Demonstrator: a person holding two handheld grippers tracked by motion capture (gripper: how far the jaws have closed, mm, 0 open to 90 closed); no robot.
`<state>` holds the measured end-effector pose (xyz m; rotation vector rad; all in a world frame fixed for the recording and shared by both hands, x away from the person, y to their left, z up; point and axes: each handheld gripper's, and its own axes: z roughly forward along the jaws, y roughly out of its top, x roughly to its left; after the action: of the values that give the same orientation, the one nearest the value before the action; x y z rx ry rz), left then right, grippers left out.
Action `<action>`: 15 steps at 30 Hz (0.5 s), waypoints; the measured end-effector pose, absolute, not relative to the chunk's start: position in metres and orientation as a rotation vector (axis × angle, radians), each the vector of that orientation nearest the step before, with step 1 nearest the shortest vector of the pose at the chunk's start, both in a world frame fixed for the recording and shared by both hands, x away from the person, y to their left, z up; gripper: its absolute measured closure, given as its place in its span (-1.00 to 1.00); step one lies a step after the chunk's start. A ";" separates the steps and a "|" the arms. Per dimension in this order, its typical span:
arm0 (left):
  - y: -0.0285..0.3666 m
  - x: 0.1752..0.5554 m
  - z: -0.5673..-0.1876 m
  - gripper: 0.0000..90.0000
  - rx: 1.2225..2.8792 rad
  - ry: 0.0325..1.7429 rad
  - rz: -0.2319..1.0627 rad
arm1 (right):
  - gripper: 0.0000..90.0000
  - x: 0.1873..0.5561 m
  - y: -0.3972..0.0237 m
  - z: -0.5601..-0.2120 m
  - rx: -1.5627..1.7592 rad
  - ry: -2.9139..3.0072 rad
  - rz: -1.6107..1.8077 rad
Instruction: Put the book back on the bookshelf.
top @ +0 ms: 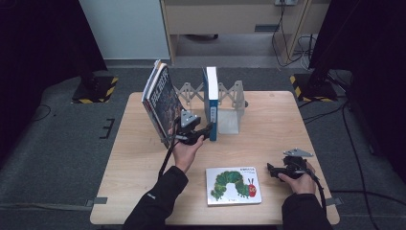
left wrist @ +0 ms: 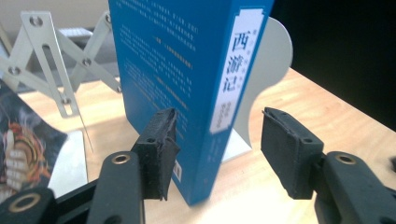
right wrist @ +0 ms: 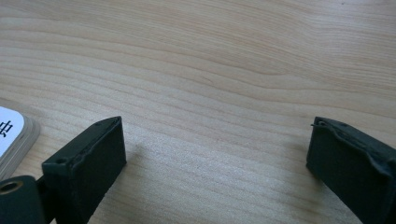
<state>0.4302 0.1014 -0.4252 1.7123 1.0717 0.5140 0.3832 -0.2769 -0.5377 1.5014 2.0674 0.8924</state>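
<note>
**Blue book upright, jaws loose around it**

Two dark books (top: 160,98) lean left of the blue book (top: 210,103), which stands upright against a white metal bookend (top: 230,117). One picture book (top: 233,185) lies flat nearer the person. The left gripper (left wrist: 217,154) reaches level, its jaws spread around the blue book's spine without pressing. The right gripper (right wrist: 217,158), well right of it, rests low over the wooden table (right wrist: 210,60), jaws wide apart with nothing between them.

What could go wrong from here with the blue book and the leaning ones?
1. The left gripper has its jaws open around the blue book; a gap shows at the right-hand pad, so the book, upright against the white bookend, may tip if bumped.
2. The dark books lean steeply right beside that hand and might slide down.
3. The right gripper rests open on the table, far from helping.
</note>
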 end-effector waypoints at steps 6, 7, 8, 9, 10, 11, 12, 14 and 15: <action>0.116 0.410 -0.425 -0.09 1.761 1.059 0.494 | -0.63 0.381 -0.279 -0.529 1.510 2.069 0.873; 0.118 0.406 -0.426 -0.09 1.764 1.059 0.480 | -0.61 0.380 -0.279 -0.527 1.500 2.067 0.884; 0.120 0.402 -0.427 -0.10 1.768 1.059 0.478 | -0.59 0.379 -0.277 -0.525 1.504 2.061 0.895; 0.123 0.398 -0.429 -0.11 1.772 1.059 0.480 | -0.57 0.378 -0.276 -0.523 1.505 2.063 0.906; 0.124 0.395 -0.431 -0.12 1.777 1.059 0.477 | -0.55 0.377 -0.275 -0.521 1.506 2.065 0.923; 0.126 0.392 -0.434 -0.13 1.788 1.062 0.468 | -0.52 0.376 -0.274 -0.519 1.507 2.067 0.942; 0.128 0.389 -0.436 -0.14 1.794 1.063 0.464 | -0.50 0.375 -0.274 -0.517 1.511 2.068 0.955; 0.130 0.384 -0.439 -0.15 1.817 1.060 0.460 | -0.48 0.373 -0.272 -0.515 1.517 2.083 0.982; 0.132 0.381 -0.441 -0.15 1.826 1.061 0.456 | -0.47 0.371 -0.271 -0.514 1.518 2.087 0.999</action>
<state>0.3814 0.1316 -0.4411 1.8257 1.0607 0.4564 0.3714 -0.2712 -0.5139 1.5183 2.0873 0.9989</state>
